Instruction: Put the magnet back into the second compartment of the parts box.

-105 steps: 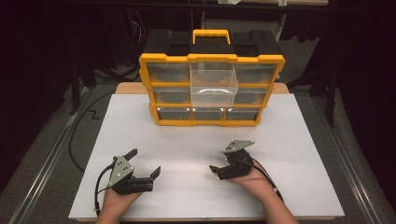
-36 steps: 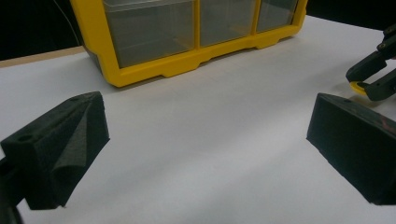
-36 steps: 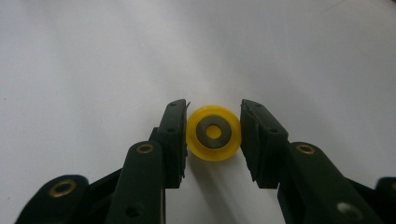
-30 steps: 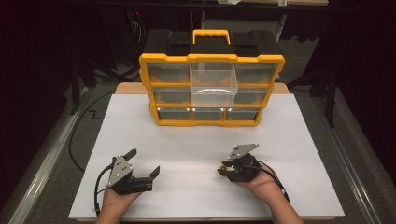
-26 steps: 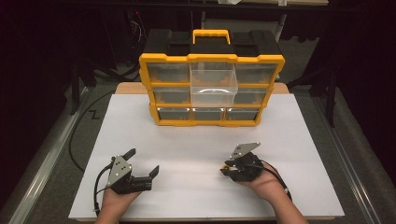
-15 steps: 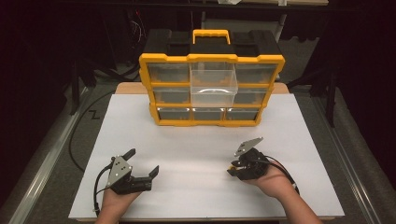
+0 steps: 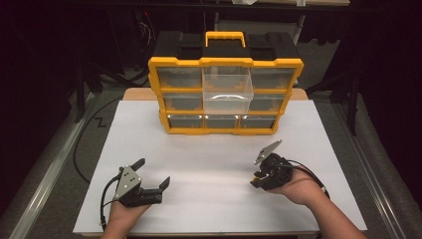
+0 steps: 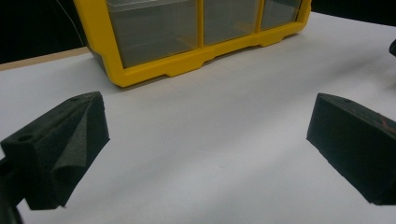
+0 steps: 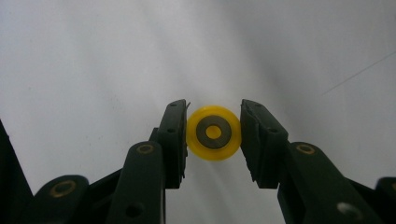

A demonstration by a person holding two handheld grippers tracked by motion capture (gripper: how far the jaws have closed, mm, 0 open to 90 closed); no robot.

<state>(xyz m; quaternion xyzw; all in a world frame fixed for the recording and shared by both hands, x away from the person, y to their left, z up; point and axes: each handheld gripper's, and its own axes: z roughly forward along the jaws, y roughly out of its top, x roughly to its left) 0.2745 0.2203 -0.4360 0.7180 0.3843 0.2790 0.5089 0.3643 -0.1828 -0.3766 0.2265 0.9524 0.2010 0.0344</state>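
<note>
A small yellow wheel (image 9: 214, 133) is pinched by the right gripper (image 9: 213, 140); it could be dropped if loosened; the left gripper (image 8: 205, 149) is spread empty

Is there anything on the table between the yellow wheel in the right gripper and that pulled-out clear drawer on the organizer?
Nothing visible. The right hand-held gripper is shut on the yellow wheel, and in the high view just bare white table lies between it and the open drawer, which sticks out from the organizer.
</note>
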